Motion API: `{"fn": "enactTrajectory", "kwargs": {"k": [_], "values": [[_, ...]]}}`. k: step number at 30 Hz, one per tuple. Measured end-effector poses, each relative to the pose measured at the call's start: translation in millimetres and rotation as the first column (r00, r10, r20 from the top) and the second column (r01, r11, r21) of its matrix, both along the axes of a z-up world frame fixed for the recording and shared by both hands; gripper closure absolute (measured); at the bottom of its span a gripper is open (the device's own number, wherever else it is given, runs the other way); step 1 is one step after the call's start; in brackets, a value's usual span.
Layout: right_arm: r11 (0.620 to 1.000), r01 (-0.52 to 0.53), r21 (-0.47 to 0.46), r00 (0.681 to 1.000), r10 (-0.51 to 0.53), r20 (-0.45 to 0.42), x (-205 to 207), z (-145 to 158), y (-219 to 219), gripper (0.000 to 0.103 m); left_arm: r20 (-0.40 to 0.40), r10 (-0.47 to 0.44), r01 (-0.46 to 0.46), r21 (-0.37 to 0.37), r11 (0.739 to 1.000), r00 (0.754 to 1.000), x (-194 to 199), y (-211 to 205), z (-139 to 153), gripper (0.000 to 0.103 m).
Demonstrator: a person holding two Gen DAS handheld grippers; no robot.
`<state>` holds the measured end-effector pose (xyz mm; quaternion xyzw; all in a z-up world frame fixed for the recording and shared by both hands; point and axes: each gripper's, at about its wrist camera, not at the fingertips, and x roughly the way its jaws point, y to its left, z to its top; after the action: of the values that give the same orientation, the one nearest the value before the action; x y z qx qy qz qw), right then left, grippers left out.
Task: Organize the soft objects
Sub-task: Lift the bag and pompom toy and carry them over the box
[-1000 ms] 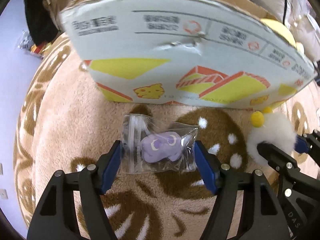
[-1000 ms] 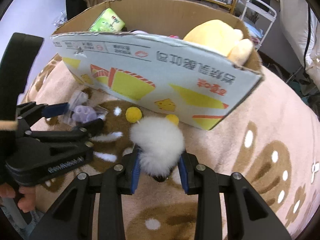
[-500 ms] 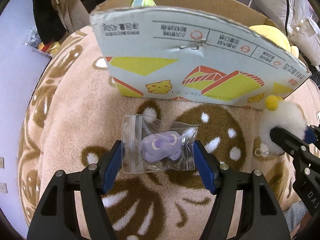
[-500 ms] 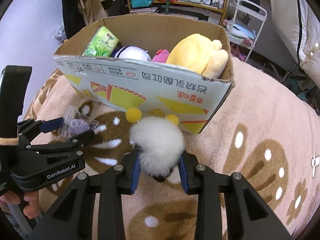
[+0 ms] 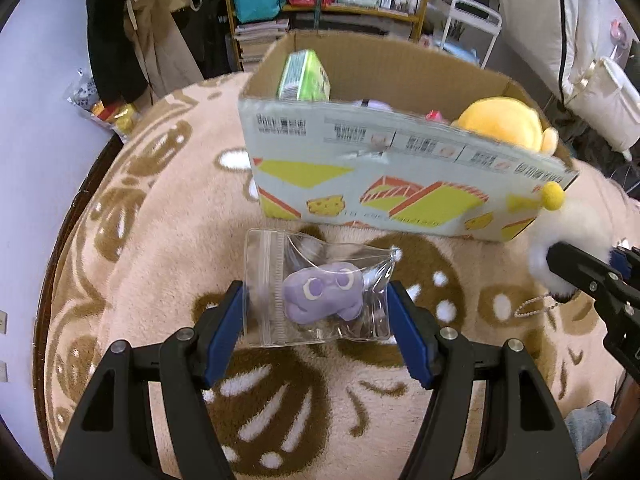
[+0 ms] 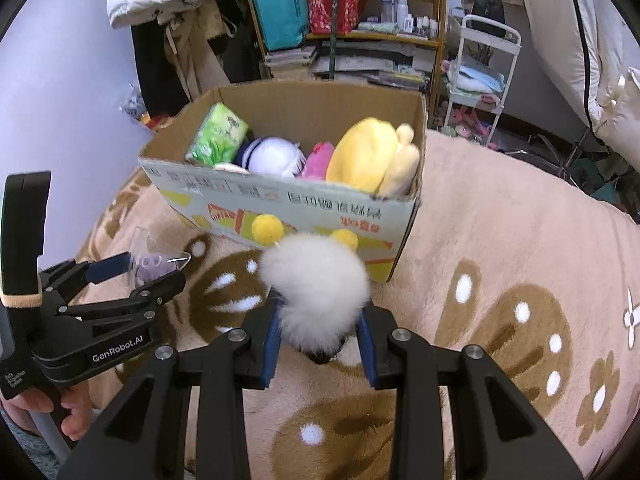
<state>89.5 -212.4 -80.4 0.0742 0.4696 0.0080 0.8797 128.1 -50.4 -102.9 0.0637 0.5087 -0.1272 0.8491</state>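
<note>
My left gripper (image 5: 318, 316) is shut on a clear zip bag with a small purple plush (image 5: 322, 294) inside, held above the beige blanket. It also shows in the right wrist view (image 6: 154, 266). My right gripper (image 6: 320, 344) is shut on a white fluffy pom-pom toy (image 6: 316, 280) with yellow balls, also seen at the right of the left wrist view (image 5: 568, 232). An open cardboard box (image 6: 288, 204) stands ahead and holds a yellow plush (image 6: 364, 156), a pink plush, a white plush and a green tissue pack (image 6: 220, 134).
The beige blanket with brown patterns (image 6: 500, 280) covers the surface under both grippers. Behind the box stand a cluttered shelf (image 6: 340, 20), hanging clothes (image 6: 180, 40) and a white trolley (image 6: 480, 64). The blanket's left edge drops off near the wall (image 5: 48, 280).
Both grippers have risen and pulled back with their objects, so the box's inside now shows in both views. Both grips are unchanged.
</note>
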Motion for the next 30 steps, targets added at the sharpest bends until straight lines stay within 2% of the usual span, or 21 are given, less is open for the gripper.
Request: {"fn": "enactTrajectory", "kwargs": {"k": [6,9,12,16,19,25,27,30], "values": [[1.0,-0.011,0.019,0.999,0.01,0.048,-2,16,4,0.068,0.075,0.003,0.0,-0.035,0.999,0.997,-9,4,24,0.034],[0.999,-0.013,0.036,0.996,0.01,0.086,-2,26,4,0.068,0.134,-0.001,0.006,-0.035,0.999,0.991,-9,8,35,0.034],[0.999,-0.016,0.039,0.992,0.011,0.127,-2,37,2,0.068,0.187,0.003,0.011,-0.069,0.998,0.982,-10,12,51,0.034],[0.999,-0.008,0.05,0.981,-0.002,0.195,0,56,-4,0.068,0.311,0.008,0.013,-0.066,0.998,0.95,-16,10,77,0.034],[0.999,-0.016,0.04,0.972,0.006,0.237,6,69,-7,0.068,0.39,-0.037,0.051,-0.026,0.998,0.92,-12,1,95,0.034],[1.0,-0.007,0.017,0.948,0.001,0.32,19,86,-11,0.068,0.454,-0.064,0.076,-0.009,0.997,0.889,8,-12,111,0.033],[1.0,0.023,-0.01,0.93,-0.018,0.367,22,90,-12,0.068,0.474,-0.072,0.077,0.01,0.997,0.877,15,-16,114,0.033],[0.999,0.042,-0.018,0.92,-0.031,0.392,30,88,-15,0.068,0.484,-0.075,0.077,0.015,0.997,0.872,27,-18,115,0.033]]}}
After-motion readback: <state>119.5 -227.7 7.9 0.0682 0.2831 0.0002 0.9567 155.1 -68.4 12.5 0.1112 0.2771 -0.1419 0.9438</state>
